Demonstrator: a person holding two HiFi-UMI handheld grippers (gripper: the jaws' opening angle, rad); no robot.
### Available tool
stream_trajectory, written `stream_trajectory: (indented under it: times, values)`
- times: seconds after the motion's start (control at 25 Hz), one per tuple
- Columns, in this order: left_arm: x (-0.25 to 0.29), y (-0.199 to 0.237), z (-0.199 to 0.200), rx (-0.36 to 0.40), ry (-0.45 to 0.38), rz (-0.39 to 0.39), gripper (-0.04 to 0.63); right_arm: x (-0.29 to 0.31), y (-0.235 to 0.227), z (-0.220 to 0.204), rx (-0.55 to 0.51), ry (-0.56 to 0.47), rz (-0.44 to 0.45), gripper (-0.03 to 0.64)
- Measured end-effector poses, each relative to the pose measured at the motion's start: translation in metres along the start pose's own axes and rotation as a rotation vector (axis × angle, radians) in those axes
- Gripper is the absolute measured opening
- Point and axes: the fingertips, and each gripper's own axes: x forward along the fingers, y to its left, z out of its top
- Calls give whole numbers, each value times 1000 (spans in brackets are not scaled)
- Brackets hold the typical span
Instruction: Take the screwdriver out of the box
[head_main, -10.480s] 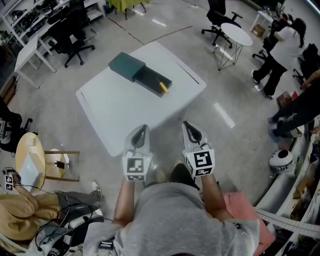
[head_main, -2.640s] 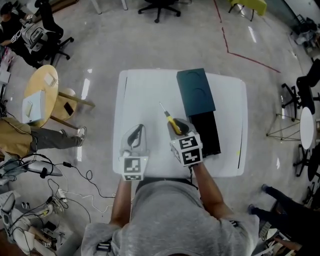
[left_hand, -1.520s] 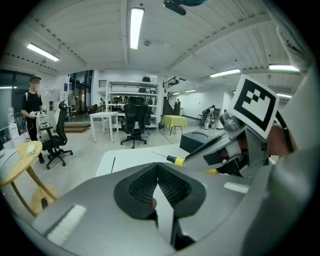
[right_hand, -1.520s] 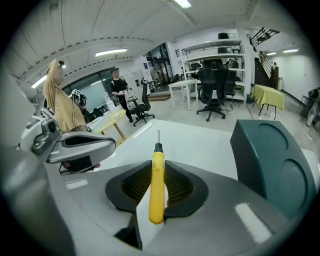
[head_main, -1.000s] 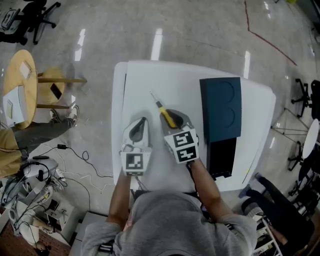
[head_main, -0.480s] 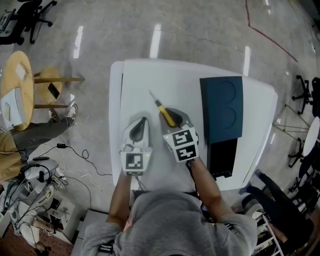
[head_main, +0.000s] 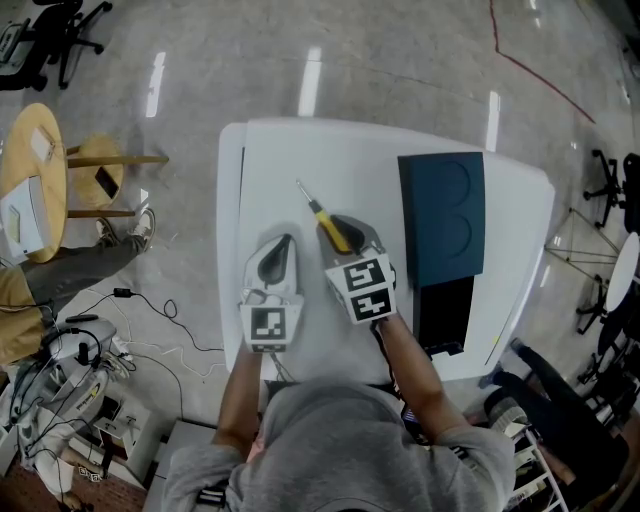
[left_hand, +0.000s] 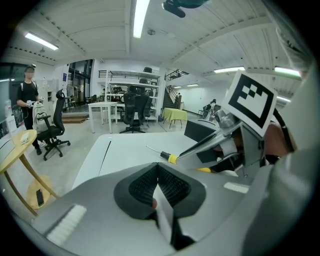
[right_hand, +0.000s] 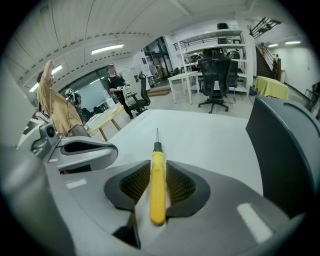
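White table (head_main: 300, 160) on a grey polished floor carries everything. The screwdriver (head_main: 327, 230) is already out of the box. It sits over the middle of the table, a little toward the left edge, with its yellow handle between the pads of the right tongs (head_main: 343, 226) and its thin shaft pointing to the far left corner. The pads lie against the handle while the jaws ease open, so this looks like the set-down. I cannot tell whether the tip touches the table. What seems left is to let the tool rest flat and draw the tongs clear.

Just beside them, nearer the left edge, the left tongs (head_main: 282, 245) hang over the table with their jaws together and nothing between them.

The box (head_main: 442, 215) lies along the right edge, well apart from the tool. Its dark teal cover is toward the far right corner, and its black tray is pulled out toward the near right corner and looks empty.

Counted: one screwdriver, one box in two parts, two tongs, one table. Off the table, one round wooden stand (head_main: 30, 165) is at the left.
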Motion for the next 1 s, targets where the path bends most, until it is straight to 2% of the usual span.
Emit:
stream_trajectory:
  times: [0.04,0.08,0.2,0.72,1.0]
  values:
    - [-1,0,1,3,-2,2,12,0,0,1,0,-10,3,132]
    - [-1,0,3,3,-8,3,12,-1,-1,3,4,-23,6,213]
    - [-2,-2,5,0,-13,0,12,-4,-2,8,14,-52,6,259]
    - [-19,-11,23,8,-53,10,12,-27,10,16,-31,-79,16,261]
    - [-41,-18,38,26,-92,10,12,-57,20,30,-60,-143,-7,204]
